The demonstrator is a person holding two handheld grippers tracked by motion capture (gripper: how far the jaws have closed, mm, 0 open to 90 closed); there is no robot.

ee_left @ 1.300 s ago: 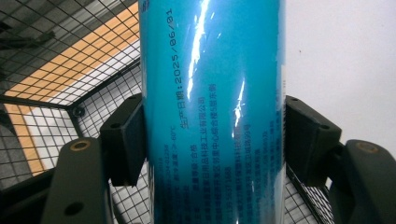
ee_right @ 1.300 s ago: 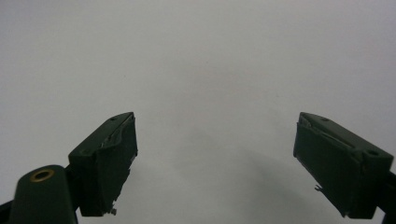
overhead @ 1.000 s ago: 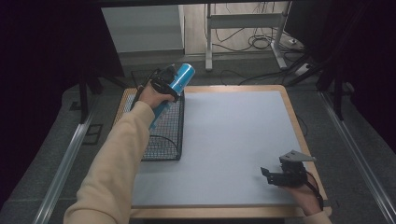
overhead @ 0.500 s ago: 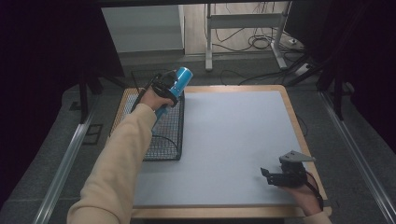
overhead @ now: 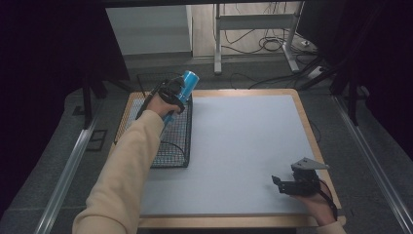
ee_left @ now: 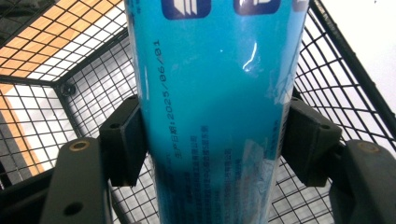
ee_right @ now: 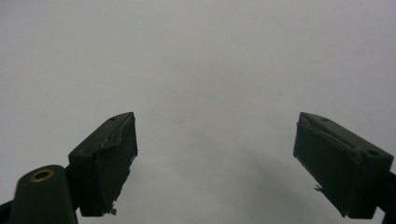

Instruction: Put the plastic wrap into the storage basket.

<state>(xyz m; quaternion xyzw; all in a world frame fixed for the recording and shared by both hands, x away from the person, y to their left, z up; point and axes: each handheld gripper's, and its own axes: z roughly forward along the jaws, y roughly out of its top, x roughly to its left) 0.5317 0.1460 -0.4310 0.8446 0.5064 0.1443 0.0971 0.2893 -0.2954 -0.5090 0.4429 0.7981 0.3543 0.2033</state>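
The left claw (overhead: 176,92) grips a blue cylindrical can (overhead: 181,91), its two pads clamped on opposite sides of the body; in the left gripper view the can (ee_left: 215,107) stands between the black jaws with printed text running along it. The can is held tilted over the far end of the black wire basket (overhead: 168,141), which sits on the left side of the worktop (overhead: 243,141); wire mesh shows behind and below the can, so it hangs within or just above the basket's rim, and I cannot tell whether it touches the floor of the basket.

The right claw (overhead: 287,184) rests near the right front corner of the worktop, jaws spread wide with nothing between them.

The step in hand looks like placing the can into the basket. The next move would call for lowering until the can rests on the mesh, then opening the jaws and lifting clear without catching the wires.
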